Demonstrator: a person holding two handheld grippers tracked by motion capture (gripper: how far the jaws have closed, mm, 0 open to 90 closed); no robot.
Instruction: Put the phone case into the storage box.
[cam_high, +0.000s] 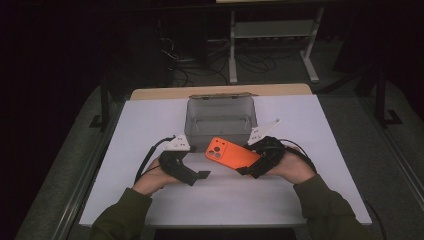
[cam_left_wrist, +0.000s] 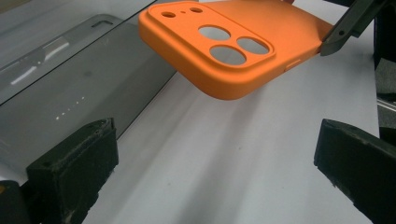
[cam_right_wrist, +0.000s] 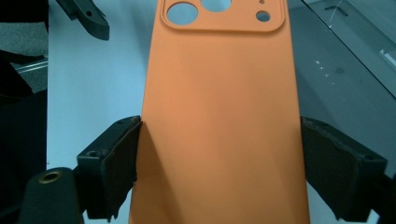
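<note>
An orange phone case (cam_high: 232, 154) with camera cutouts hangs above the white table, back side up. My right gripper (cam_high: 251, 168) is shut on it, the pads pressing its two long edges near the bottom end (cam_right_wrist: 219, 135). The case (cam_right_wrist: 219, 93) stretches away from those jaws toward the left hand. My left gripper (cam_high: 198, 175) stands open to the left of the case, a little lower, with nothing between its jaws (cam_left_wrist: 215, 140). In the left gripper view the case's camera end (cam_left_wrist: 224, 51) floats ahead of the jaws and apart from them.
A grey translucent box (cam_high: 220, 117) stands open just behind both grippers, in the middle of the white table (cam_high: 150, 125); its wall runs along the left gripper's left side (cam_left_wrist: 70, 84). Dark floor, cables and a table frame lie beyond.
</note>
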